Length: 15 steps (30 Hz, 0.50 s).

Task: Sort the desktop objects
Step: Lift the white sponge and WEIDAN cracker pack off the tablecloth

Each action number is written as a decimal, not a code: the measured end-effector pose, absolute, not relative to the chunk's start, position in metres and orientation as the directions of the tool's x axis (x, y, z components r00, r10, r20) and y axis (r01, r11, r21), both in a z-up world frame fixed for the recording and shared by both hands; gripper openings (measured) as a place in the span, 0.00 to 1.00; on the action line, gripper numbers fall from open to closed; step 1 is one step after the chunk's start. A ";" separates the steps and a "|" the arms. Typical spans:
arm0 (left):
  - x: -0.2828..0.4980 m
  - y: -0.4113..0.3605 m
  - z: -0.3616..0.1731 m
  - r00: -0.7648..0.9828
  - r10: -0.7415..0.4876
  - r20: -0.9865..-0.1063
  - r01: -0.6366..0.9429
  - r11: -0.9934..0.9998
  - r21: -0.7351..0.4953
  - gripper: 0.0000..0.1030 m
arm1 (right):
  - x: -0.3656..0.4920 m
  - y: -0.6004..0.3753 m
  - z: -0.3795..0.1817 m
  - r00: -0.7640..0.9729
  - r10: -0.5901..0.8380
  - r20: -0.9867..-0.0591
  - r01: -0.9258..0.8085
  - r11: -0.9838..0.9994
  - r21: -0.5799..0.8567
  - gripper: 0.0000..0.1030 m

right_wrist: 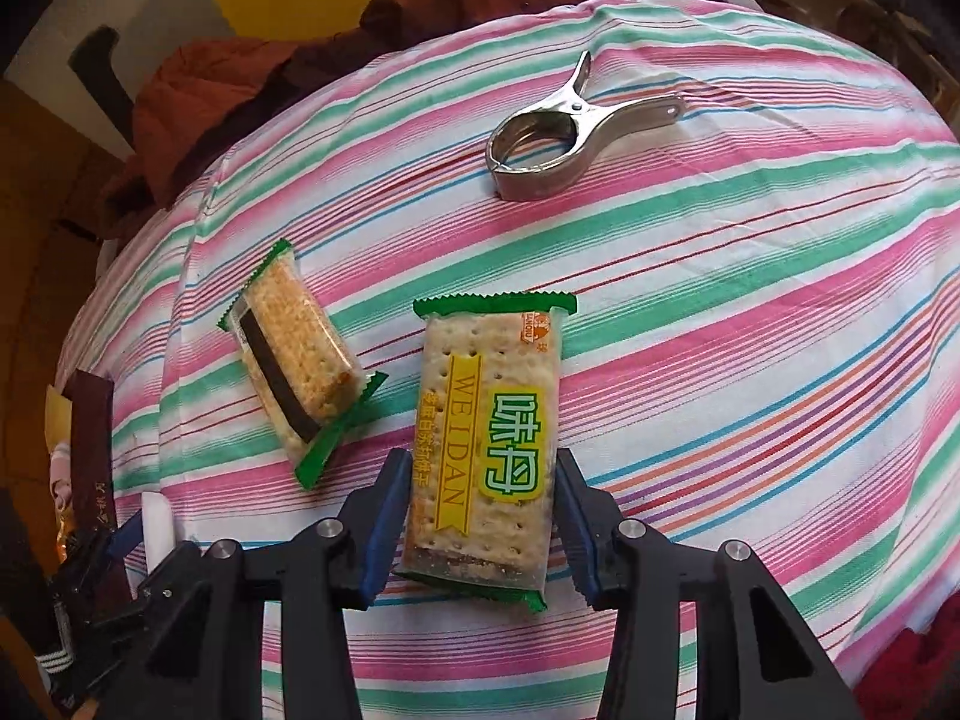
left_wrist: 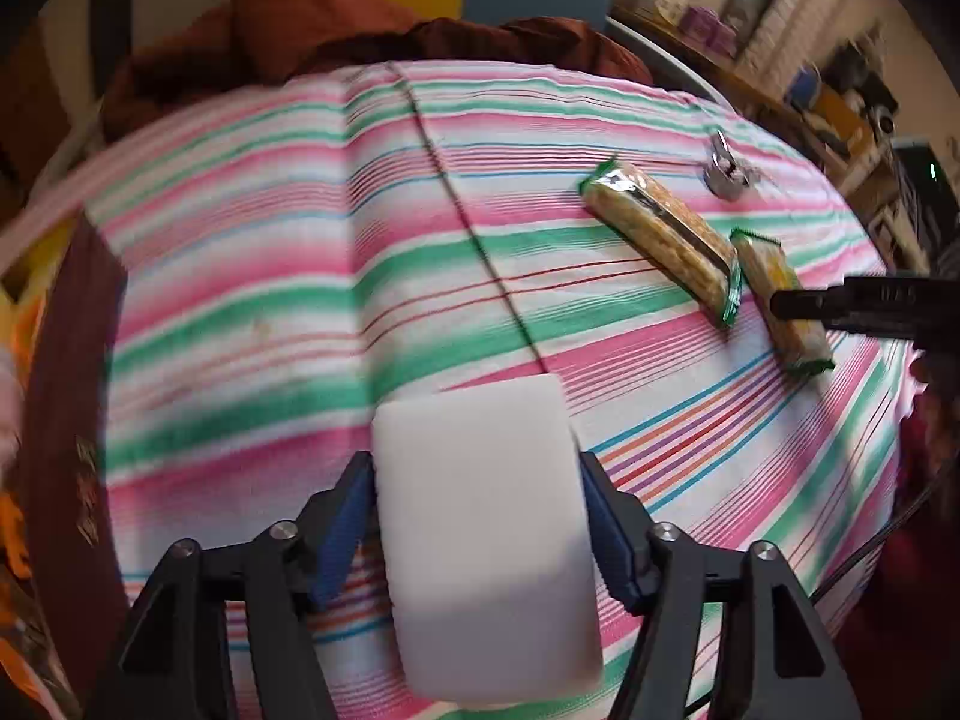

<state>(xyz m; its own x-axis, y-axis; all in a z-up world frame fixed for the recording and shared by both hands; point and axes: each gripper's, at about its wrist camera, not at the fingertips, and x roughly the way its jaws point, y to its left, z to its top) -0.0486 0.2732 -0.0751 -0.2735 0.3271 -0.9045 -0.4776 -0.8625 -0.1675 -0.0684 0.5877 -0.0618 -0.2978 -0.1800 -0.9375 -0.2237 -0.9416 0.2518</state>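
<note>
Sorting looks barely begun: your left gripper (left_wrist: 474,531) has its jaws around the white block (left_wrist: 480,540), whether gripping I cannot tell; your right gripper (right_wrist: 480,525) has its jaws open astride a cracker packet (right_wrist: 486,450); second packet (right_wrist: 300,360) and metal clip (right_wrist: 558,144) wait on the tabletop (right_wrist: 750,330).

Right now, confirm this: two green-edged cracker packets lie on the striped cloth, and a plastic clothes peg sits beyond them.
Wrong on one point: the clip beyond the two cracker packets is shiny metal, not plastic. The right wrist view shows it plainly on the striped cloth.
</note>
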 end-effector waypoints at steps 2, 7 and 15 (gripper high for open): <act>-0.046 0.266 -0.074 -0.276 0.350 -0.895 -0.452 -0.869 -0.200 0.64 | -0.063 0.593 -0.065 -0.295 -0.172 -0.940 -0.216 -0.946 0.241 0.46; -0.033 0.272 -0.074 -0.285 0.310 -0.907 -0.475 -0.867 -0.147 0.65 | -0.079 0.560 -0.077 -0.295 -0.168 -0.941 -0.225 -0.945 0.239 0.46; -0.027 0.260 -0.077 -0.269 0.379 -0.886 -0.450 -0.862 -0.232 0.56 | -0.077 0.589 -0.077 -0.303 -0.166 -0.938 -0.225 -0.944 0.240 0.45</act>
